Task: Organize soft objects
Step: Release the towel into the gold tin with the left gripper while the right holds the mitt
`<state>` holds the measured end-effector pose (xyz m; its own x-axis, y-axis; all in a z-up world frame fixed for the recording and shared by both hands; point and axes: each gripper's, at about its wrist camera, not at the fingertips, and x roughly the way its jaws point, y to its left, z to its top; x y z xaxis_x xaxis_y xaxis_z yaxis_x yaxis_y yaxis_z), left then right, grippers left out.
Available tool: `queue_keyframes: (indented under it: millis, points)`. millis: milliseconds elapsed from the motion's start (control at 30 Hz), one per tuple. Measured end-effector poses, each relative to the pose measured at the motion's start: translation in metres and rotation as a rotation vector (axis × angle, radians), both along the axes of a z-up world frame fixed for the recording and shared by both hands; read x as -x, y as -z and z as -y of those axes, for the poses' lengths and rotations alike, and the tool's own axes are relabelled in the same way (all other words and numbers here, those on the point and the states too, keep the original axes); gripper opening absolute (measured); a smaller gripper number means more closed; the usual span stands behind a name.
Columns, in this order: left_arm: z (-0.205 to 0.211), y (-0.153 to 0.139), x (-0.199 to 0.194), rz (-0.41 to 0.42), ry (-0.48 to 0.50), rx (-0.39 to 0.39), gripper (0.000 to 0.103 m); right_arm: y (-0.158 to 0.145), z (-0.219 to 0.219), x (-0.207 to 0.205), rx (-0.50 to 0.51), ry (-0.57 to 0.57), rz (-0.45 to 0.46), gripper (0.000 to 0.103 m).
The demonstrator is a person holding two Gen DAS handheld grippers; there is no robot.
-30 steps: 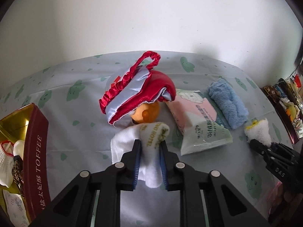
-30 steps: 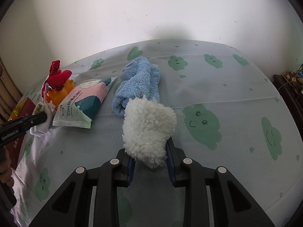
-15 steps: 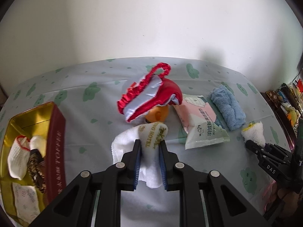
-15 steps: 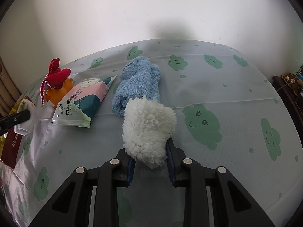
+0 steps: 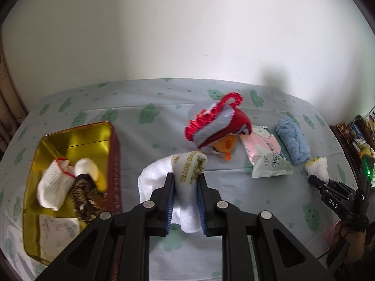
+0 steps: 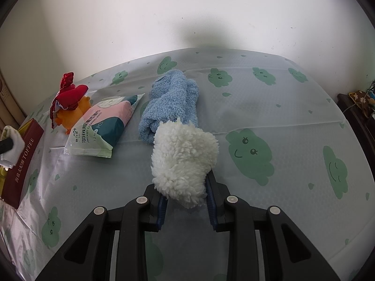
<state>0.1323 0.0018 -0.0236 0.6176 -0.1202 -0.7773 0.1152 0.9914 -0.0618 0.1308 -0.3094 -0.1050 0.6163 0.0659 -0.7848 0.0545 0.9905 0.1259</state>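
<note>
Left gripper (image 5: 185,187): jaws clamped on a white hotel towel (image 5: 187,178) with gold lettering, the cloth bunched between the blue pads and hanging clear of the sheet, just right of the tin. Right gripper (image 6: 186,188): jaws clamped on a white fleecy item (image 6: 184,157), held above the sheet directly in front of the blue towel roll. Toffee tin (image 5: 114,154): open, maroon sides, gold interior, at the left of the bed; it contains a white knit item with red trim (image 5: 52,187), a second white piece, a dark patterned item and a printed sachet, all blurred. Red satin pouch (image 5: 218,126): frilled edge, grey lining, lying over an orange plush toy (image 5: 223,144) at mid-bed. Wipes packet (image 6: 103,131): pink and teal, flat on the sheet, touching the plush toy on one side and just beside the blue towel roll (image 6: 171,103) on the other. Bed sheet (image 6: 281,107): pale grey with green cloud print, set against a white wall (image 6: 164,11). Person's hand (image 5: 349,236): partly visible at the lower right of the left view, gripping the right tool's handle.
</note>
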Motion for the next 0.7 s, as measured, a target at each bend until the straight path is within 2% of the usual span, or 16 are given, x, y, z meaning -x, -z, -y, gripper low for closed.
queue_keyframes:
  millis: [333, 700]
  points:
    - [-0.056, -0.016, 0.009, 0.036, -0.087, -0.04, 0.018, 0.0, 0.0, 0.0, 0.001, 0.0, 0.0, 0.027]
    - [-0.116, -0.013, 0.01, 0.031, -0.212, -0.088, 0.018, 0.001, -0.001, 0.0, 0.004, 0.0, -0.001, 0.027]
